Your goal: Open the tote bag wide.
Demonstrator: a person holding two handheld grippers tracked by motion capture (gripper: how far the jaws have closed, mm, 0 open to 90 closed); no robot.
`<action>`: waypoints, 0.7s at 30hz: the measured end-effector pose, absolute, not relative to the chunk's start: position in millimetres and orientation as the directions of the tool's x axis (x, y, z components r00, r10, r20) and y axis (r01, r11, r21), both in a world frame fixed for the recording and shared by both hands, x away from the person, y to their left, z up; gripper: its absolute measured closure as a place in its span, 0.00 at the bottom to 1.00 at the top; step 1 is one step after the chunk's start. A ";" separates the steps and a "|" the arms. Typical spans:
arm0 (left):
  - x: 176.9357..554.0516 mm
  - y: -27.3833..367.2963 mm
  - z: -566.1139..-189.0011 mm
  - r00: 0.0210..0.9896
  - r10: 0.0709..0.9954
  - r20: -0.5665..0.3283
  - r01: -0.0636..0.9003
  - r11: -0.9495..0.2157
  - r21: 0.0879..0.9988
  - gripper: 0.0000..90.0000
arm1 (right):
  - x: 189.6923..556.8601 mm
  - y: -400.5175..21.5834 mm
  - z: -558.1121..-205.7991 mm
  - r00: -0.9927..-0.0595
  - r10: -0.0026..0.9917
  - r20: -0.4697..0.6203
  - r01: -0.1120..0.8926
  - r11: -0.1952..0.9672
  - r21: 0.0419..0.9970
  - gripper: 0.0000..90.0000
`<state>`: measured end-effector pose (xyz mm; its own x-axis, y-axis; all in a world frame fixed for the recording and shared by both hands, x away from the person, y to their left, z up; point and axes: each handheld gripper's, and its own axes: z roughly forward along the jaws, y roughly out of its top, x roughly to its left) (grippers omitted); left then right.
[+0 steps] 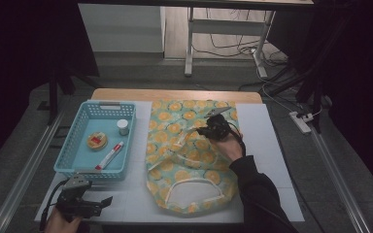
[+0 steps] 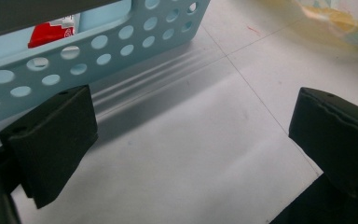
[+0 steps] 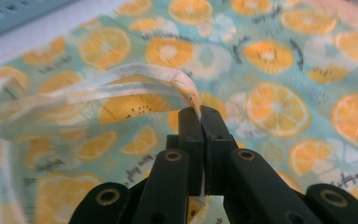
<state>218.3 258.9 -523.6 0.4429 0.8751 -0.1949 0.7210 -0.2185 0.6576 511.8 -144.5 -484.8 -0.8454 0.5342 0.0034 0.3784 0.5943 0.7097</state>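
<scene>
A cloth bag printed with orange slices on teal lies flat on the white table mat, its opening toward the near edge. My right gripper is over the bag's upper half, shut on a pale translucent handle strap of the bag and lifting it clear of the cloth. The jaws of the right gripper pinch the strap's end. My left gripper rests low at the near left corner, open with nothing between its pads, just in front of the blue basket.
The light blue perforated basket stands left of the bag. It holds a small white-capped jar, a round tin and a red and white tube. A power strip lies on the floor at the right.
</scene>
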 end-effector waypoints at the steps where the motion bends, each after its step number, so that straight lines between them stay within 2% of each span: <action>1: 218.1 258.8 -523.5 0.442 0.875 -0.196 0.722 -0.218 0.657 0.01 | 514.1 -145.0 -489.7 -0.843 0.539 0.007 0.388 0.598 0.702 0.98; 11: 217.7 258.3 -523.4 0.446 0.874 -0.193 0.718 -0.221 0.660 0.01 | 524.8 -148.6 -520.0 -0.822 0.569 0.027 0.453 0.625 0.636 0.94; 14: 217.6 258.3 -523.4 0.446 0.874 -0.192 0.718 -0.221 0.660 0.01 | 524.9 -151.6 -516.0 -0.816 0.578 0.022 0.450 0.610 0.652 0.86; 21: 217.5 258.1 -523.3 0.445 0.875 -0.190 0.717 -0.221 0.661 0.01 | 519.6 -158.1 -493.5 -0.808 0.586 0.057 0.452 0.556 0.698 0.58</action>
